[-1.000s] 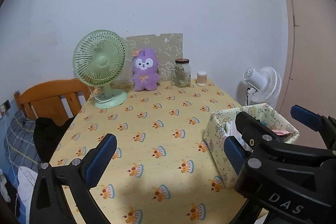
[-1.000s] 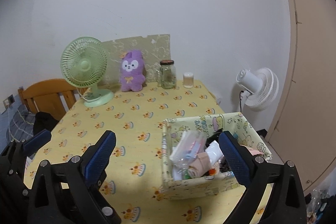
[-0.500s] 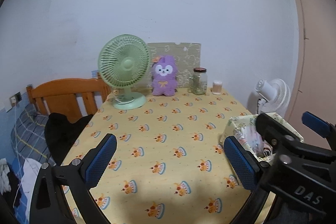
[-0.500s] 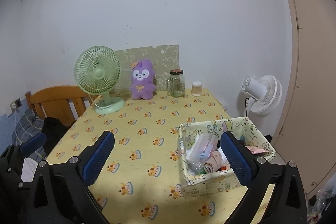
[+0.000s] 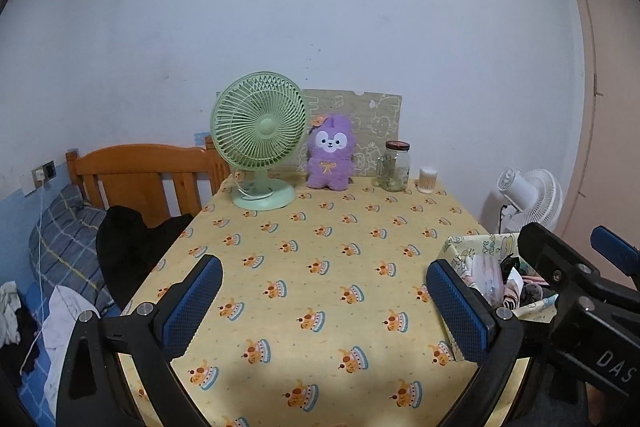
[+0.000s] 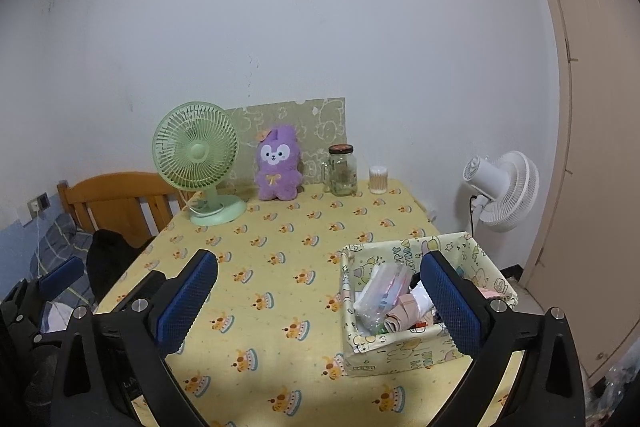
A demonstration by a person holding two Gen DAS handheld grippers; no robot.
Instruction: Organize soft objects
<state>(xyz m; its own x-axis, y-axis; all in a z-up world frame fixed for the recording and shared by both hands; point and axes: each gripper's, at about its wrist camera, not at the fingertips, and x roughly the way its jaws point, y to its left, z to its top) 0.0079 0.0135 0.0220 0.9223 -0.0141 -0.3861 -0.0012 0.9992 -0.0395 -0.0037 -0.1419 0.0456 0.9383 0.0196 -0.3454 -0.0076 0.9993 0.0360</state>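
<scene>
1. The left gripper (image 5: 324,303) hovers above the near part of the counter (image 5: 320,247), its jaws spread wide with nothing between them.
2. The right gripper (image 6: 320,299) hangs just beside it, jaws likewise released and empty; its right blue pad (image 6: 450,303) sits in front of the fabric bin (image 6: 400,351).
3. The fabric bin stands at the counter's near right corner (its walls are printed with cartoon figures) and holds a jumble of soft items (image 6: 394,303): a clear plastic packet, a beige folded piece and other bits too tangled to tell apart.
4. The purple plush toy (image 5: 331,153) sits upright at the far edge of the counter, against a patterned board (image 5: 376,119) leaning on the wall.
5. Just left of the plush stands a green desk fan (image 5: 260,139); to its right are a glass jar (image 5: 396,167) and a small cotton swab tub (image 5: 427,179).
6. A white floor fan (image 6: 500,187) stands beyond the counter's right side.
</scene>
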